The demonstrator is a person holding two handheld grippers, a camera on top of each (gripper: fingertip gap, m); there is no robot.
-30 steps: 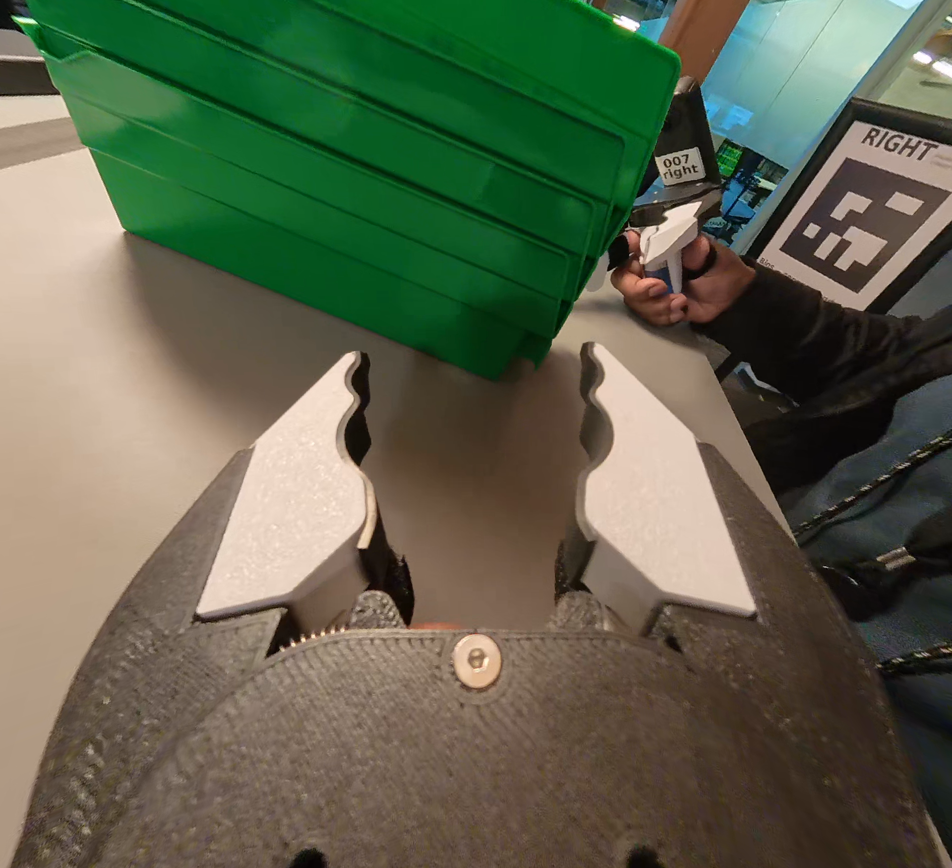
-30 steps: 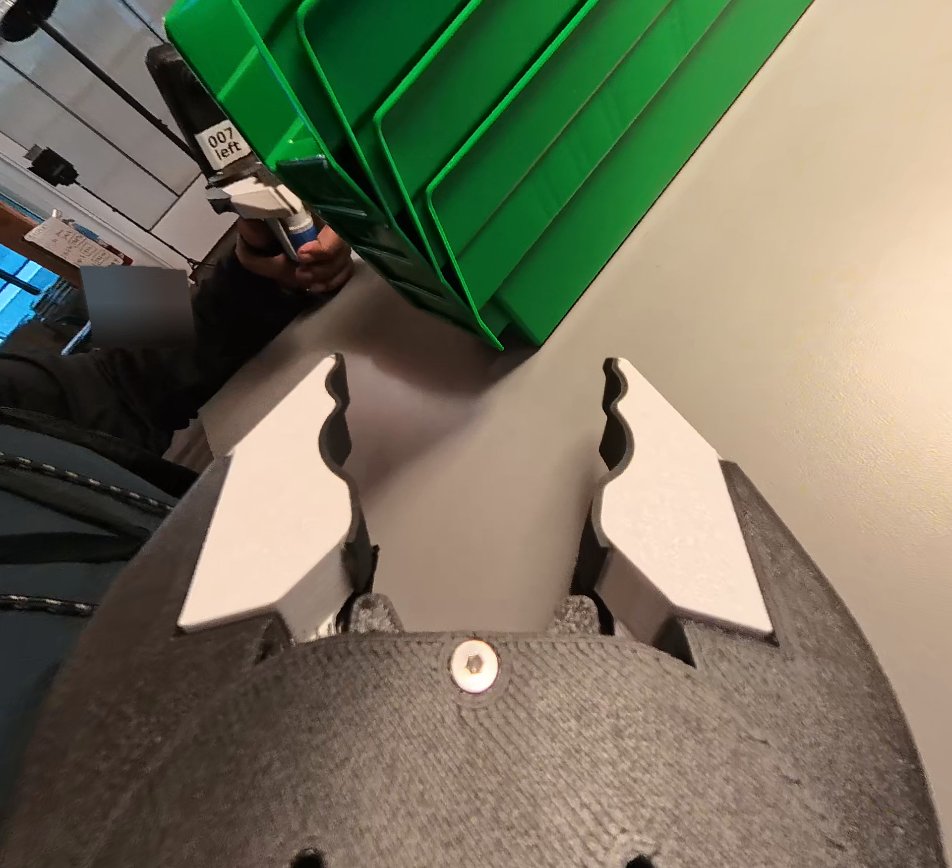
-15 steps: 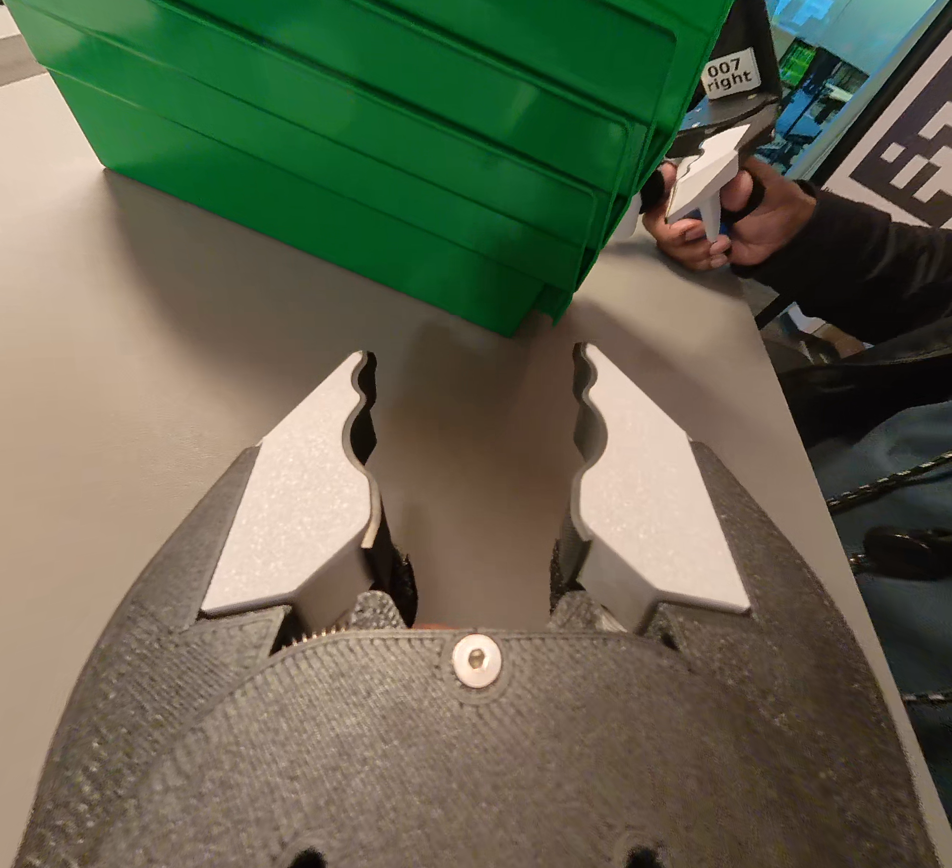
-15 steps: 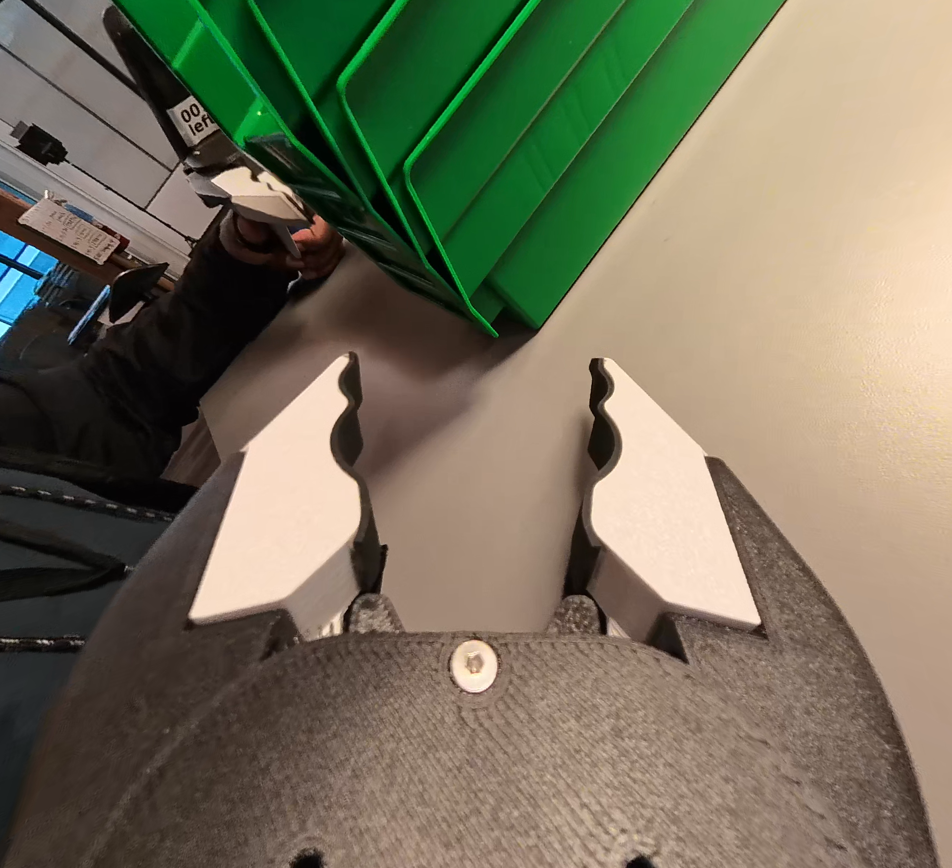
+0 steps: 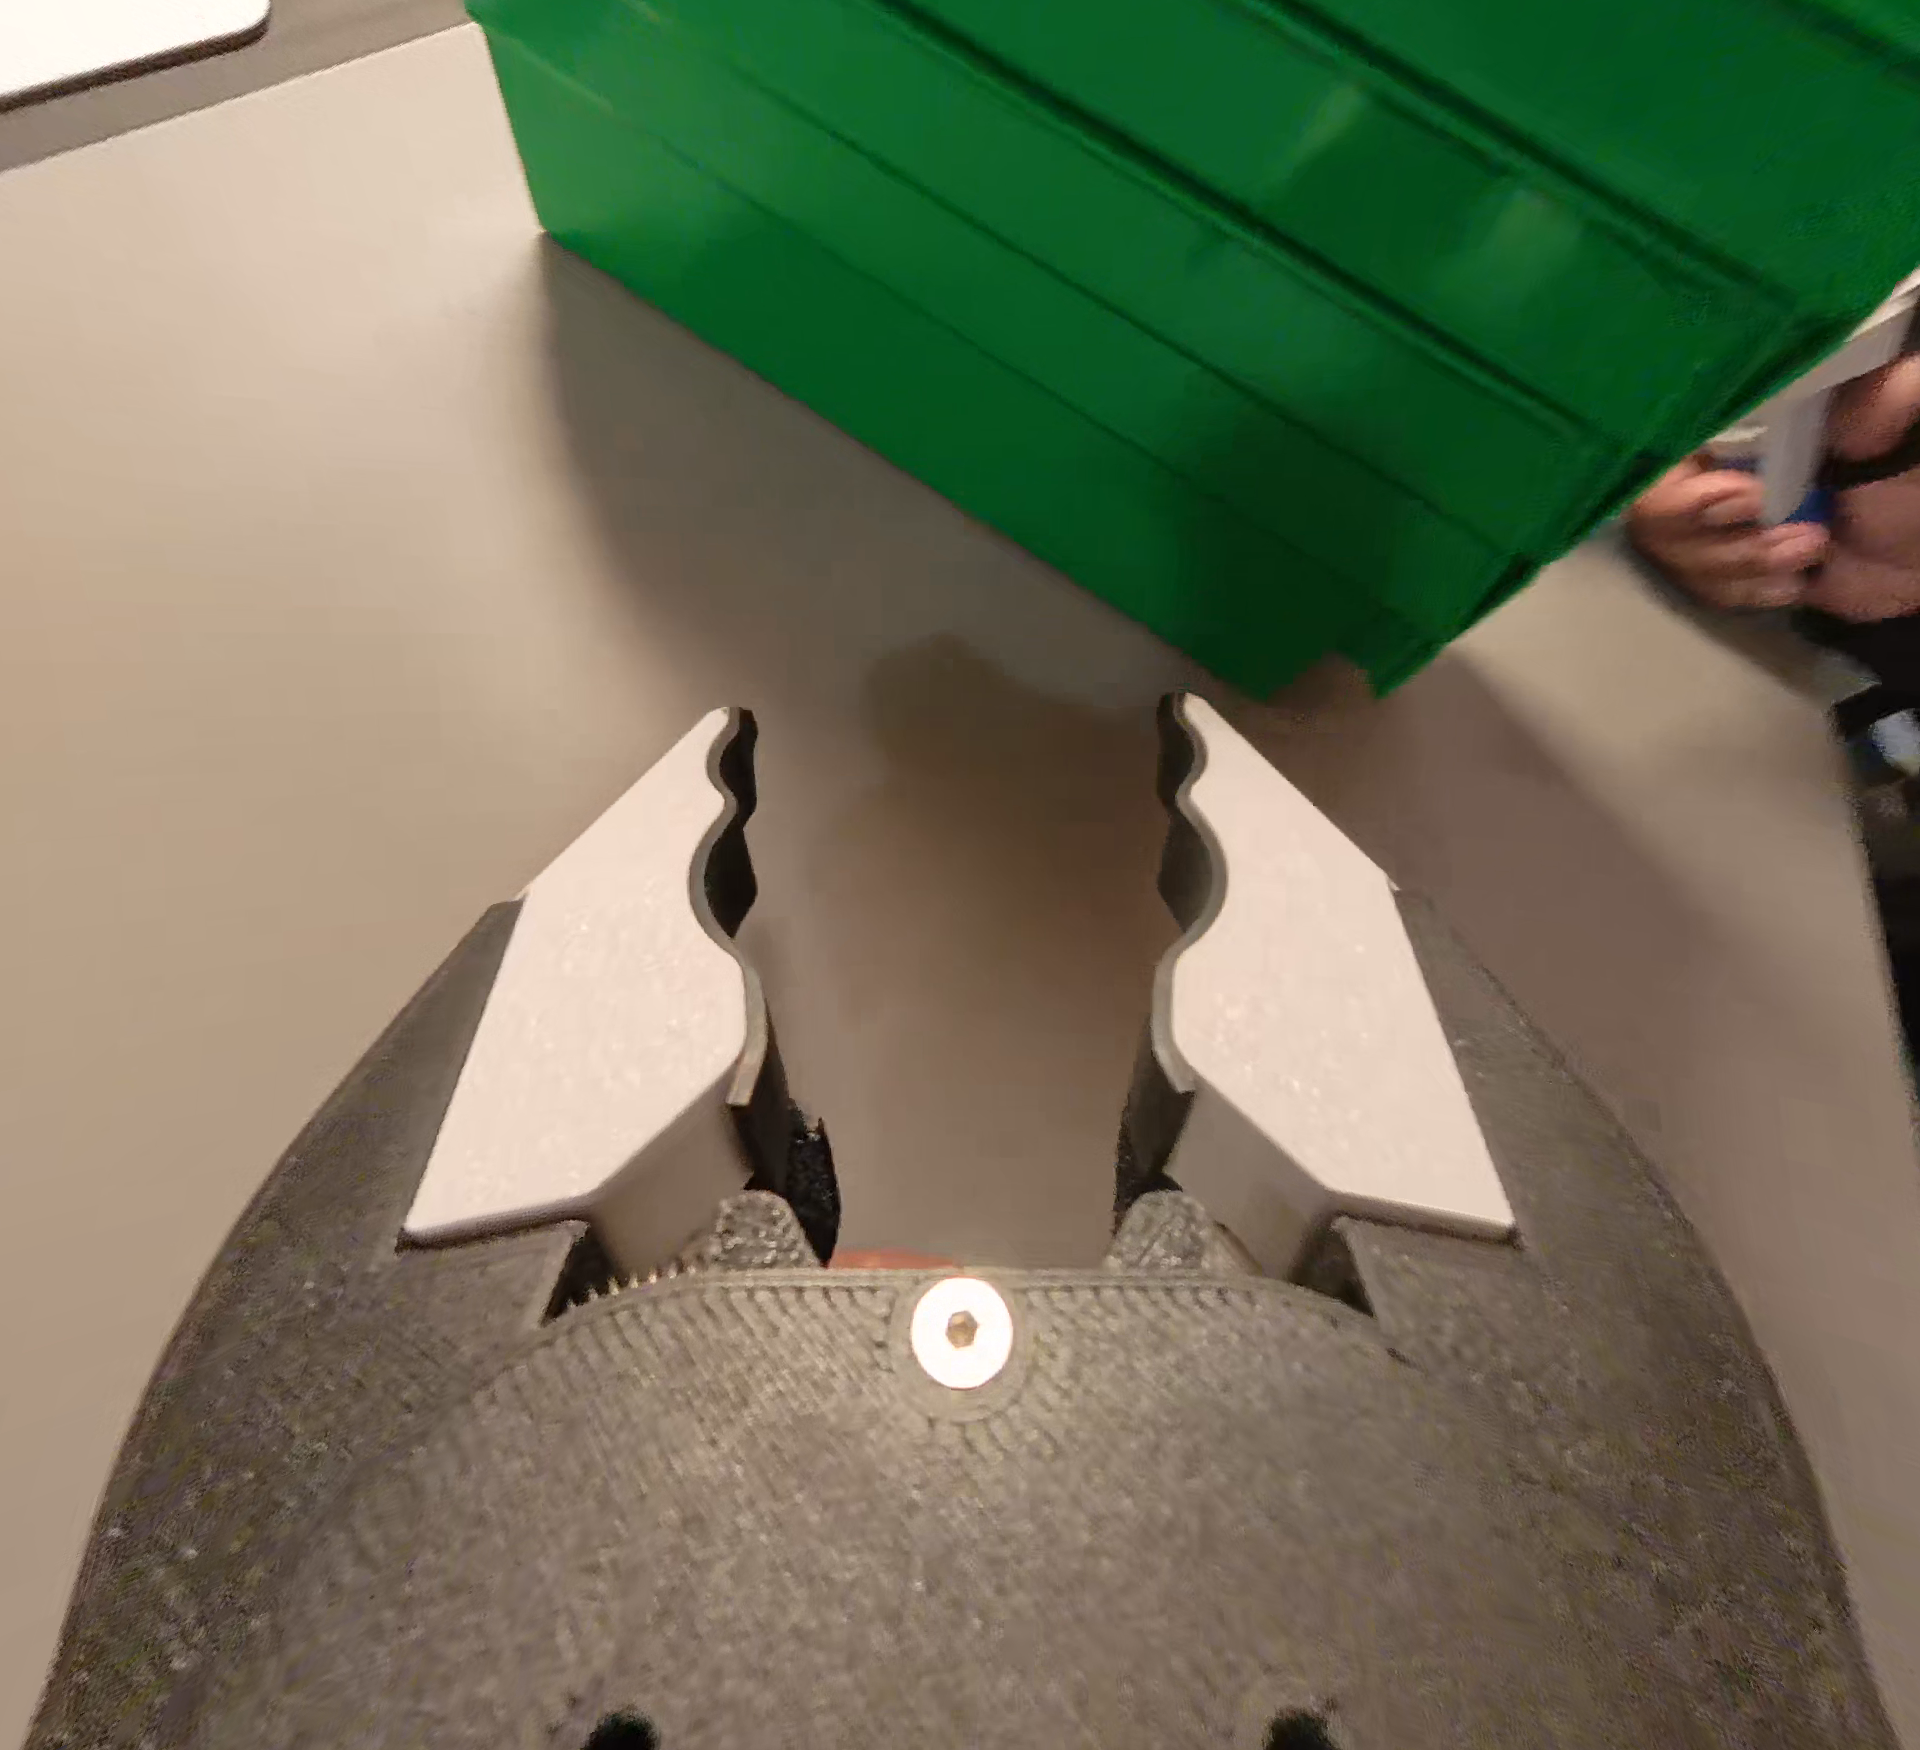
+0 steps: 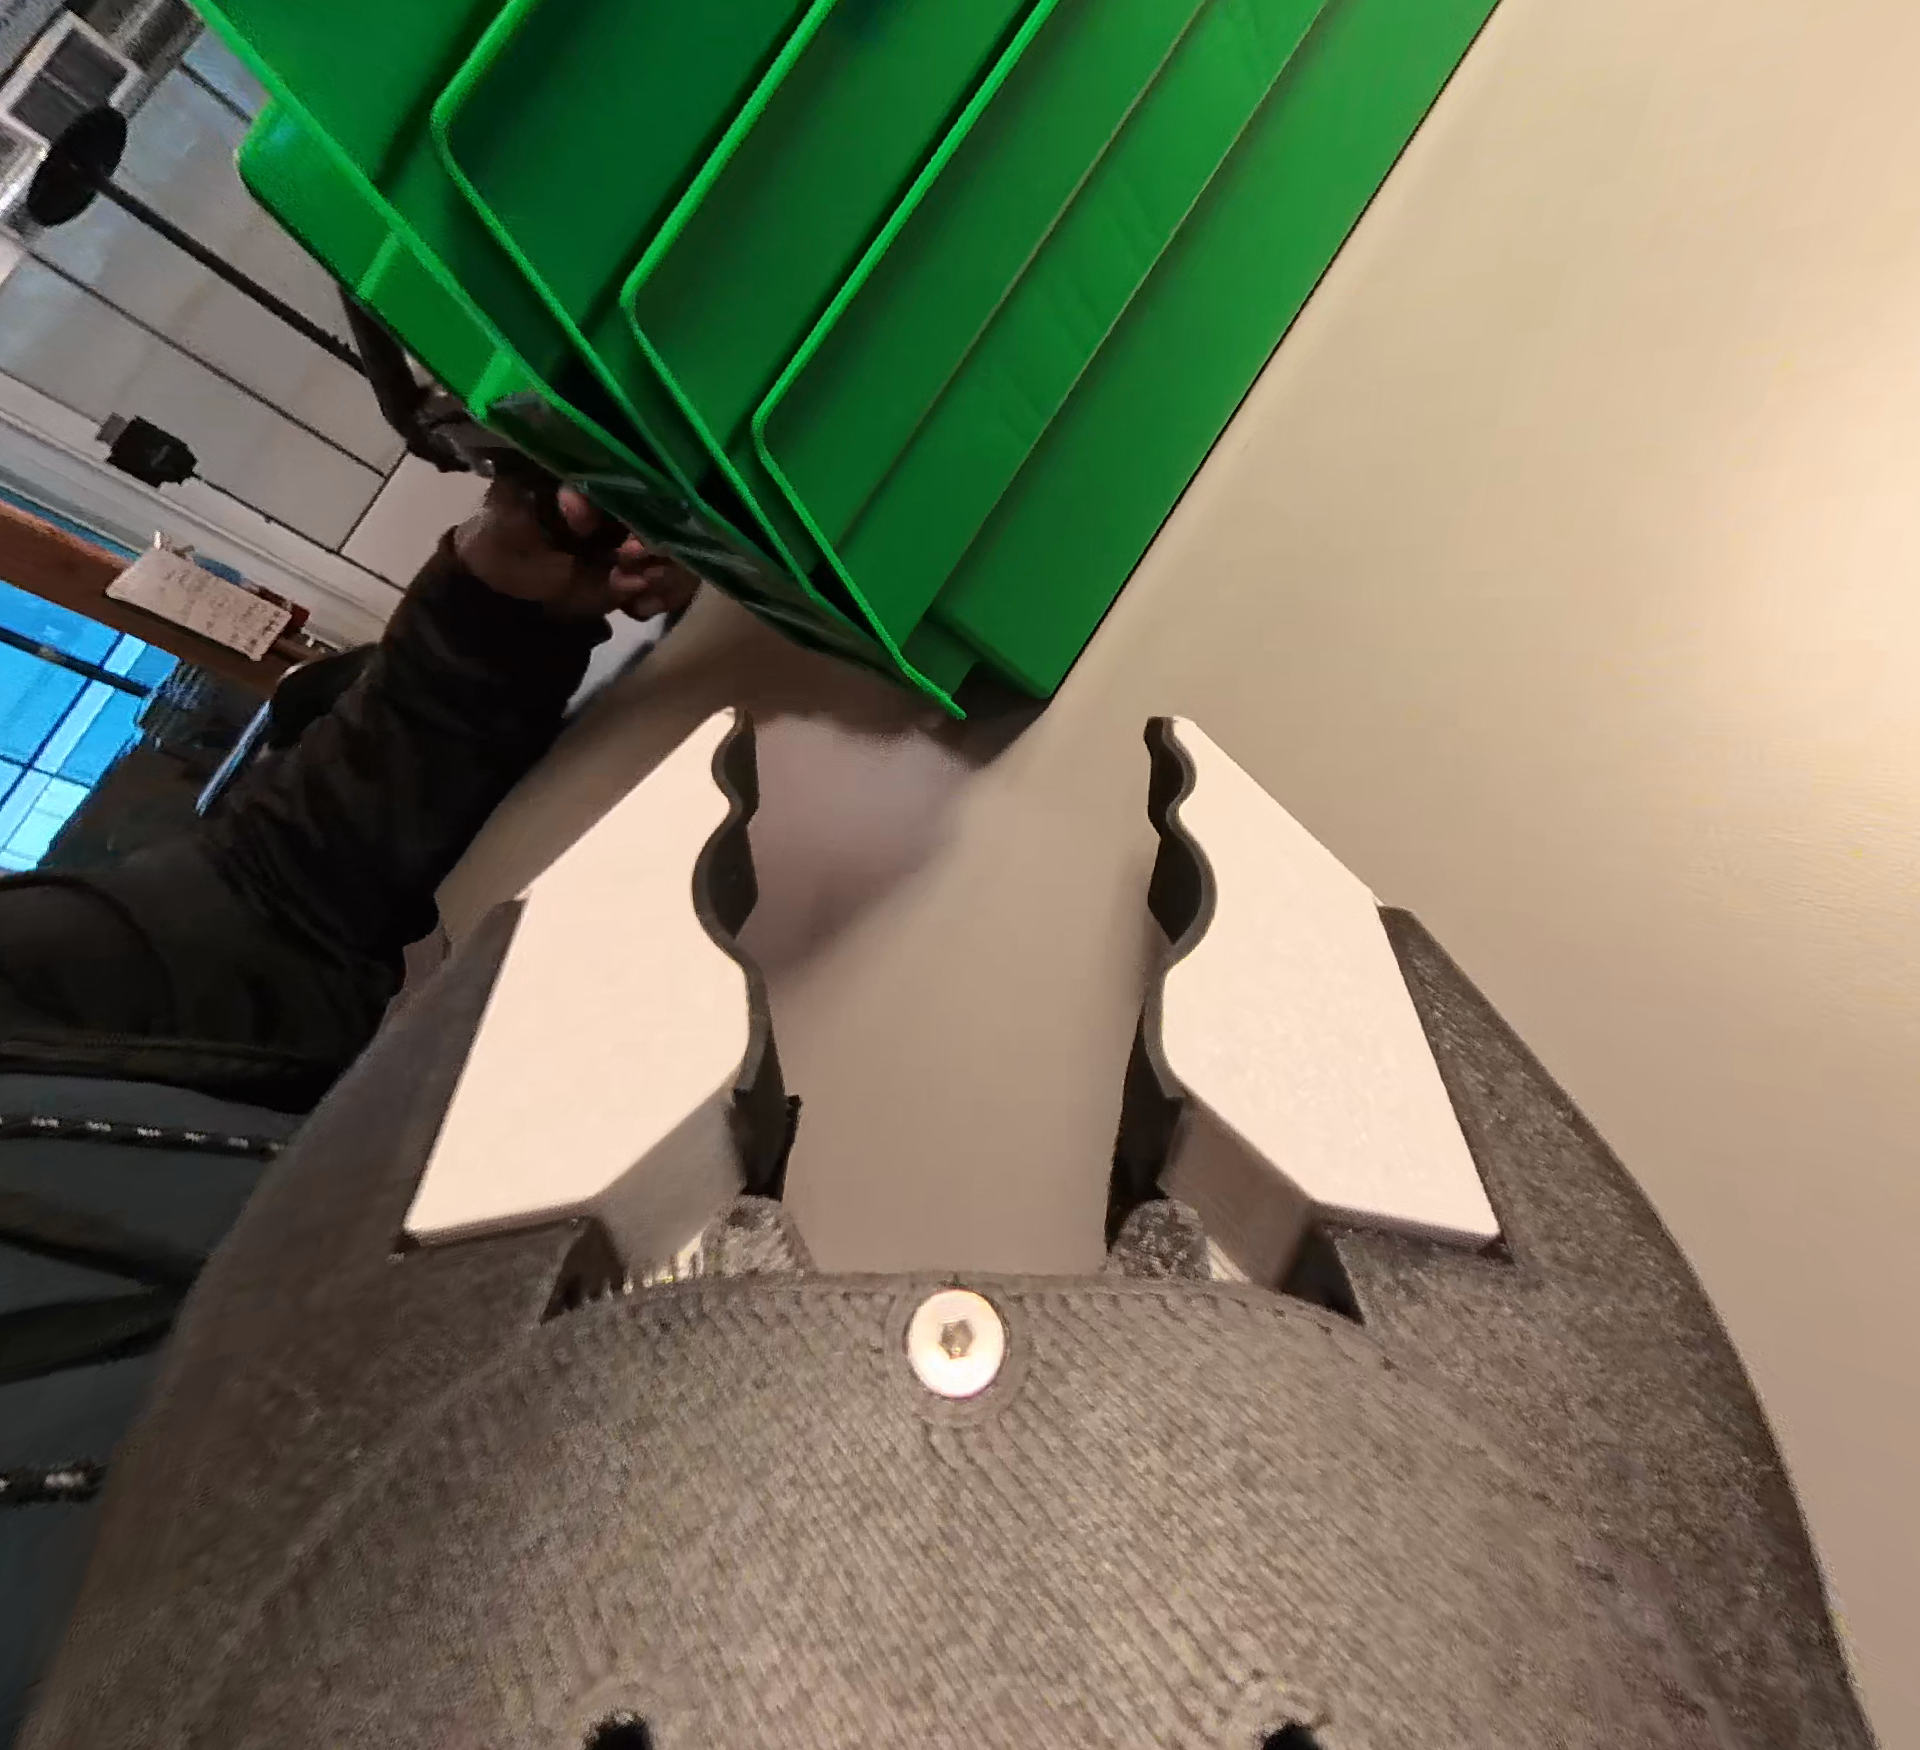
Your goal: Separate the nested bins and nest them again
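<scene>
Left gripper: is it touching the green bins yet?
Apart. In the left wrist view the open left gripper holds nothing, and a strip of bare table shows between its fingertips and the bins' near corner.

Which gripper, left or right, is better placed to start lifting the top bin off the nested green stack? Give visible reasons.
Probably the right gripper: its view shows the protruding rims of the green stack, and open fingers. The left gripper, also open, faces flat walls.

The left claw (image 5: 956, 724) gapes empty just before the nested green bins (image 5: 1143, 246).
</scene>
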